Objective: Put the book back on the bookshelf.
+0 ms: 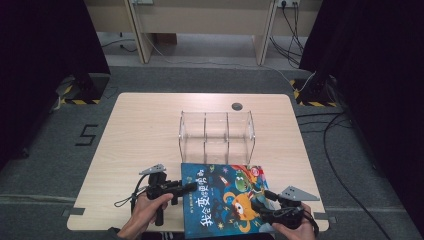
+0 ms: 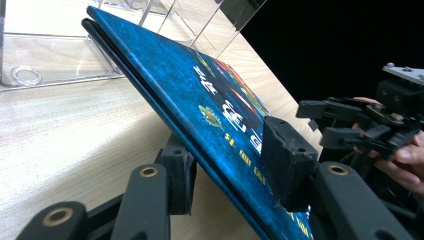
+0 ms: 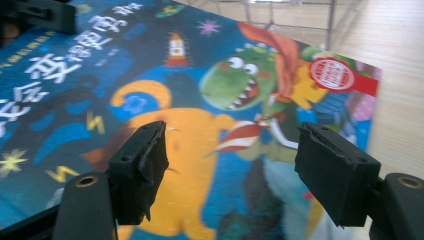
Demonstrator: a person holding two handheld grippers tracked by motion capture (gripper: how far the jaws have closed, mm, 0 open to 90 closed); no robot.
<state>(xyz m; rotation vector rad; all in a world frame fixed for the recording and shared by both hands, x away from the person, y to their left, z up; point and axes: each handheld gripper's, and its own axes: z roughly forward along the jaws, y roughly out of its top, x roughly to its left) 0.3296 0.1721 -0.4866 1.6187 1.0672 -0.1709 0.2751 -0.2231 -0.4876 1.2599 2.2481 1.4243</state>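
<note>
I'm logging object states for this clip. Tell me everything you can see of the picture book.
The picture book is a thin hardcover with a glossy dark blue cover showing an orange creature, a green dinosaur, a red seal and white and yellow Chinese title characters. It is closed, at the table's near edge just in front of the clear acrylic organizer. Its left edge is lifted off the table, clamped between the jaws of the left hand-held gripper. The right hand-held gripper hovers open over the cover.
</note>
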